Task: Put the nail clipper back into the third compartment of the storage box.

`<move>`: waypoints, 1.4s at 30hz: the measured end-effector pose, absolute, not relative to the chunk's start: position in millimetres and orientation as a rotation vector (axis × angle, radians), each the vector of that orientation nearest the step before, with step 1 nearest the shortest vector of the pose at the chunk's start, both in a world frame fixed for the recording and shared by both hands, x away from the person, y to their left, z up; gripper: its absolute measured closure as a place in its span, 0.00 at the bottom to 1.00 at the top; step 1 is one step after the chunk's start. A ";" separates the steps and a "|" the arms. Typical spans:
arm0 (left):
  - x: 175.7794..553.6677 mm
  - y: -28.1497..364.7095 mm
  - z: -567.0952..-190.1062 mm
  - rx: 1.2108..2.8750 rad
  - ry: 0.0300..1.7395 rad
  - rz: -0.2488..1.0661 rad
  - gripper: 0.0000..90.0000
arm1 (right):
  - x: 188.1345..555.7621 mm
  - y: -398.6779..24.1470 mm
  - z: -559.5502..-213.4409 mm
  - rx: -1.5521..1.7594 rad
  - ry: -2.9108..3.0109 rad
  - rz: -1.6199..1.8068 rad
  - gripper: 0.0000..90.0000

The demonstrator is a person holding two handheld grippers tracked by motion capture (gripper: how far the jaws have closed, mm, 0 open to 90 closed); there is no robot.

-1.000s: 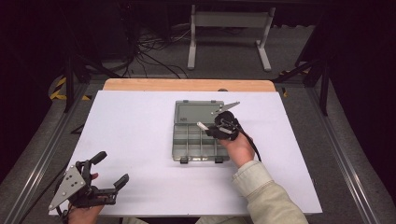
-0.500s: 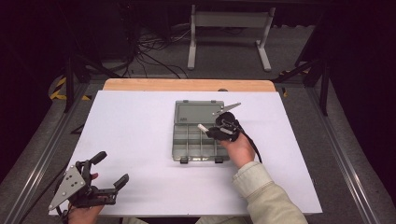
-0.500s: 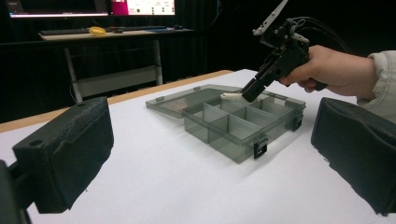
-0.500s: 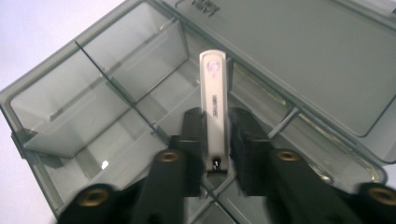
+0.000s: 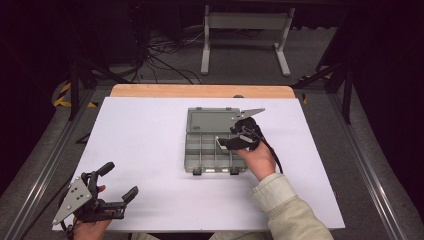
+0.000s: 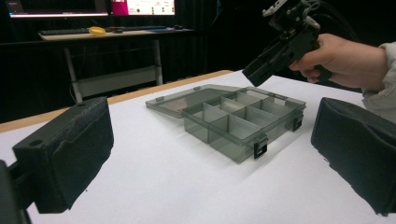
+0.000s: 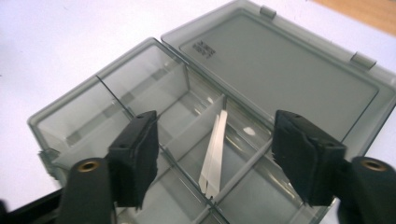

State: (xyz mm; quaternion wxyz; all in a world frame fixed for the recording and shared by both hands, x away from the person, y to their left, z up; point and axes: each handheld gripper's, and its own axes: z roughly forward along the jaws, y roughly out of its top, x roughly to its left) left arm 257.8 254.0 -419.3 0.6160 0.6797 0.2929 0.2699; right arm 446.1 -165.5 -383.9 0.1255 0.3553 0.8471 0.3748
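A smoky grey compartment box (image 5: 216,171) sits mid-table with its lid (image 5: 212,120) folded flat behind it. My right gripper (image 5: 227,140) hovers over the box's right side. Its jaws have just been opening, and in the right gripper view they stand apart around a thin white strip (image 7: 214,149). The strip leans inside a middle compartment, and neither pad (image 7: 135,158) touches it. My left gripper (image 5: 120,180) rests at the table's near left corner, open with nothing between its pads. From there the box (image 6: 243,123) and the right gripper (image 6: 261,70) appear ahead.
The white table (image 5: 150,140) has bare surface around the box, with a wooden strip (image 5: 200,91) along its far edge. Beyond it are a metal stand (image 5: 245,40), cables on the floor, and side rails.
The right gripper's jaws have spread apart above the box, and the right hand barely shifted. The left gripper has stayed where it was.
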 end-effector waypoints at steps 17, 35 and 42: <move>257.5 254.3 -419.0 1.564 0.676 0.626 0.00 | 418.9 -166.2 -349.8 0.899 2.421 1.205 0.20; 256.4 253.7 -418.0 1.564 0.672 0.627 0.00 | 372.0 -197.6 -334.6 0.779 2.303 1.359 0.04; 256.3 253.1 -418.0 1.564 0.670 0.629 0.00 | 347.8 -218.5 -334.0 0.734 2.211 1.431 0.01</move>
